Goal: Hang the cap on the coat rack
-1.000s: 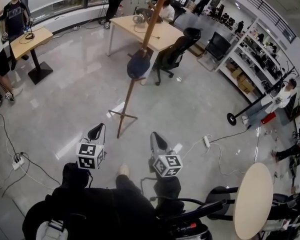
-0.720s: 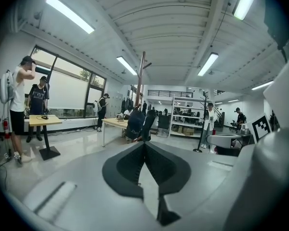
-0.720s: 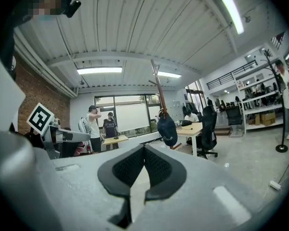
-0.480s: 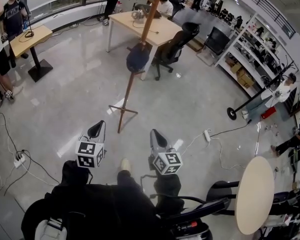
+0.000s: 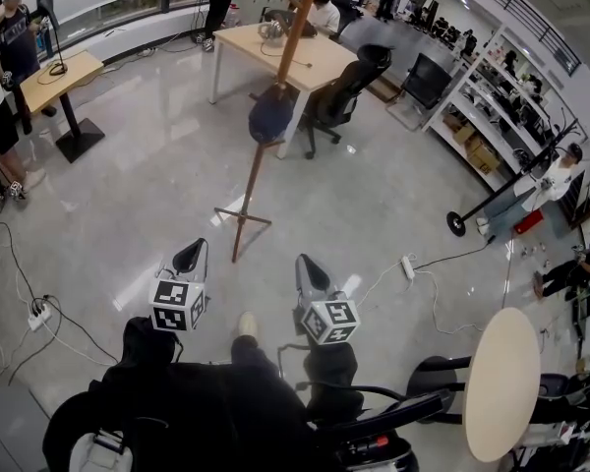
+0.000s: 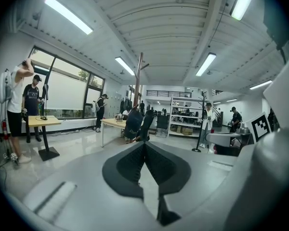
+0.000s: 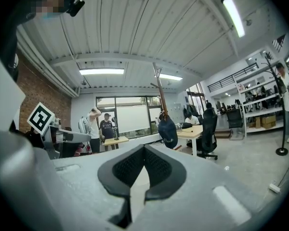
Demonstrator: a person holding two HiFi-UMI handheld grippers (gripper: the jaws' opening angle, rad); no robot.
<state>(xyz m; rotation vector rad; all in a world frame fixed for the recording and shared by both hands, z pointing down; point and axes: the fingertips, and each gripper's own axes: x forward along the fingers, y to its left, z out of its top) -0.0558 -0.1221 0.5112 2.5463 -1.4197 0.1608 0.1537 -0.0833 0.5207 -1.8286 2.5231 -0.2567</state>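
Far ahead, the cap [image 5: 272, 118] hangs on the upright coat rack [image 5: 251, 190], well apart from the left hand-held gripper [image 5: 189, 257] and right hand-held gripper [image 5: 311, 269], both closed and empty.

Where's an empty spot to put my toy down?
The round table top is bare. The floor is open between the coat rack and the small desk. A corded power strip clutters the left edge; an office chair crowds the big desk.

— Home or workplace?
— Workplace, plainly: open-plan lab office. Wooden desk [image 5: 244, 42], swivel chair [image 5: 336, 106], stocked metal shelving [image 5: 501, 96], power strip [image 5: 406, 278] and cables [image 5: 442, 264] across polished floor [image 5: 157, 195], strip lights [image 6: 67, 14] overhead.
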